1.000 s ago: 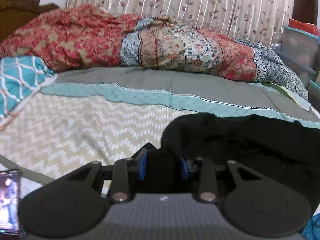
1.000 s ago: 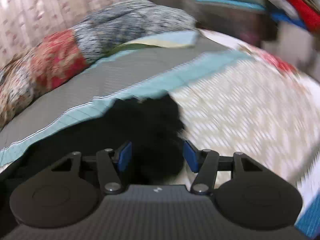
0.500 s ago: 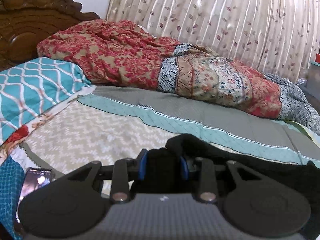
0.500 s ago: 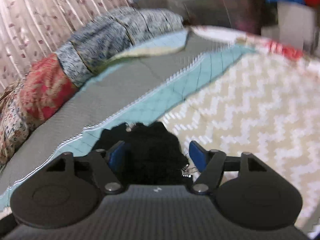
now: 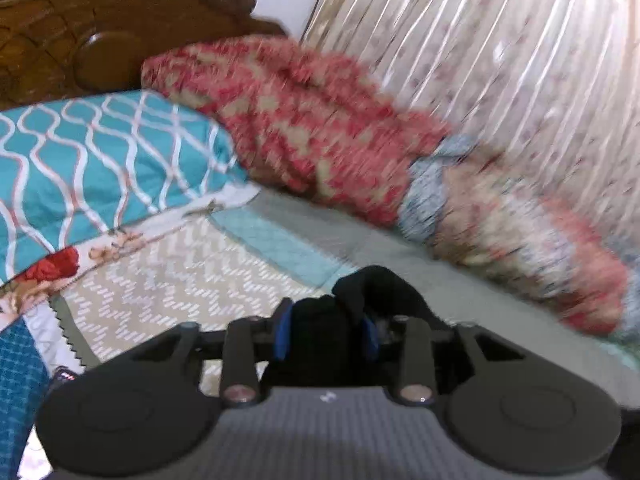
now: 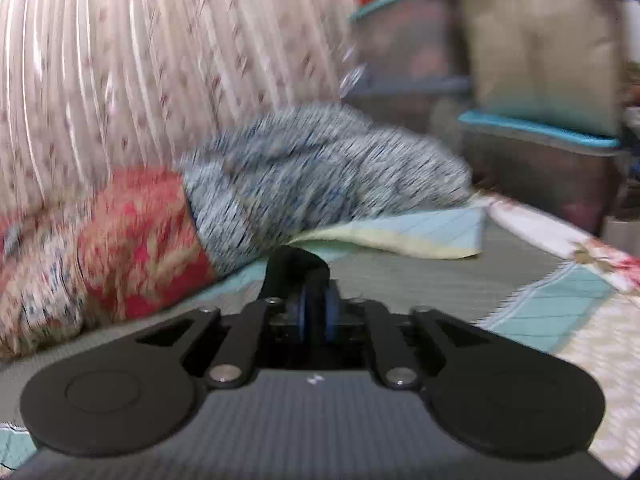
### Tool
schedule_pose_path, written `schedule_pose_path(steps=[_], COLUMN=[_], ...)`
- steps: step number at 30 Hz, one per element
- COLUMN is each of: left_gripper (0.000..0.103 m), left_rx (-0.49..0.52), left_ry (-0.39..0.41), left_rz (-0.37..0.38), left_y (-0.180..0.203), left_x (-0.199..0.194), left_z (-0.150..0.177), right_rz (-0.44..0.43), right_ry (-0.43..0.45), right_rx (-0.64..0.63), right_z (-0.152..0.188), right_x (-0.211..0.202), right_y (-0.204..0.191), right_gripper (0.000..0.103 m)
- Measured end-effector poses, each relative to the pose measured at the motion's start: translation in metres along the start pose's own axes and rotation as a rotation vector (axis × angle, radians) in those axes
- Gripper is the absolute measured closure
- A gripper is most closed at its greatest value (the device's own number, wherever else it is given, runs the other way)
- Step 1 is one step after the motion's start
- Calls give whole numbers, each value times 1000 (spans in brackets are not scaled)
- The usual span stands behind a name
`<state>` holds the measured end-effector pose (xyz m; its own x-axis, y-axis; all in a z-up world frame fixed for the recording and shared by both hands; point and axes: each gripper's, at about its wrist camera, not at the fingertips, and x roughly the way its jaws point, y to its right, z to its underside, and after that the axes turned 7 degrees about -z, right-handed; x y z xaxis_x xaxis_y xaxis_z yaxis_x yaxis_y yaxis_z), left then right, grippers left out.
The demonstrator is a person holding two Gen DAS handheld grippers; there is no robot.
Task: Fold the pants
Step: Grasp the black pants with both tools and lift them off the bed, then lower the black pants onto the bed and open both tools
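Note:
The black pants (image 5: 376,288) are bunched between the blue pads of my left gripper (image 5: 326,336), and a fold rises above the right pad. That gripper's jaws are opening, with the cloth still filling the gap and touching both pads. It hangs above the zigzag bed cover (image 5: 180,280). In the right wrist view my right gripper (image 6: 318,316) is closing, its pads nearly together on a thin fold of the pants (image 6: 294,270) that sticks up past them. The rest of the pants is hidden below both grippers.
A teal patterned pillow (image 5: 100,168) and a carved wooden headboard (image 5: 100,40) are at the left. A rolled patchwork quilt (image 5: 320,128) lies along the curtain (image 5: 500,60). A phone (image 5: 64,376) lies at the bed's near left. Stacked storage boxes (image 6: 540,152) stand past the bed's right end.
Both grippers have risen and swung, the left toward the headboard, the right toward the curtain. The right jaws went from wide around the cloth to pinched on a thin fold.

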<state>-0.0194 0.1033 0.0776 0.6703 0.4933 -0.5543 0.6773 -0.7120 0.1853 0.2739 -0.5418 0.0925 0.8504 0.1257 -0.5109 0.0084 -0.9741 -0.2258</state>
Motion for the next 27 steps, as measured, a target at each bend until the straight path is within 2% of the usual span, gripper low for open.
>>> schedule_pose_path(steps=[1,2,3,4,5,6,9,11,13,16,19,20,21,22,23,24,27], left_gripper=[49,49,49,49,48,46,42,37,26,24,17,17,17,16,16,15,13], left_rx=[28,56,66,53,50,72,137,164,195,196,122,106,94,84,69,57,28], left_ry=[-31,-90,-138,-163,-153,-136,-133,-156,-178,-252,-344,-375,-390,-395,-398,-402,-408], left_rz=[-51,-118,-141,-110,-74,-71,-27,21,57,106,140,142,131,119,114,117,117], left_y=[6,10,12,9,4,1,-14,-24,-33,-45,-58,-62,-64,-67,-70,-75,-81], left_x=[18,35,38,38,32,24,-6,-29,-50,-77,-89,-94,-99,-105,-112,-116,-128], left_z=[2,6,13,17,22,27,39,46,54,64,75,80,85,89,92,94,98], right_rz=[51,118,147,130,88,64,75,89,82,66,16,5,8,21,8,-9,19], right_ry=[-57,-77,-76,-71,-72,-77,-83,-84,-92,-132,-161,-176,-192,-205,-195,-170,-25], right_rx=[-45,-105,-150,-159,-140,-117,-45,41,115,160,164,163,153,134,125,131,160], right_z=[3,10,17,23,32,40,68,83,93,109,119,120,121,122,119,115,99], right_x=[16,23,24,20,13,6,-18,-33,-42,-43,-32,-25,-20,-19,-23,-30,-75], right_y=[-7,-13,-14,-11,-1,11,52,81,101,105,92,89,85,80,76,75,84], right_gripper=[42,36,36,36,36,36,35,35,35,35,36,45,58,81,92,96,96])
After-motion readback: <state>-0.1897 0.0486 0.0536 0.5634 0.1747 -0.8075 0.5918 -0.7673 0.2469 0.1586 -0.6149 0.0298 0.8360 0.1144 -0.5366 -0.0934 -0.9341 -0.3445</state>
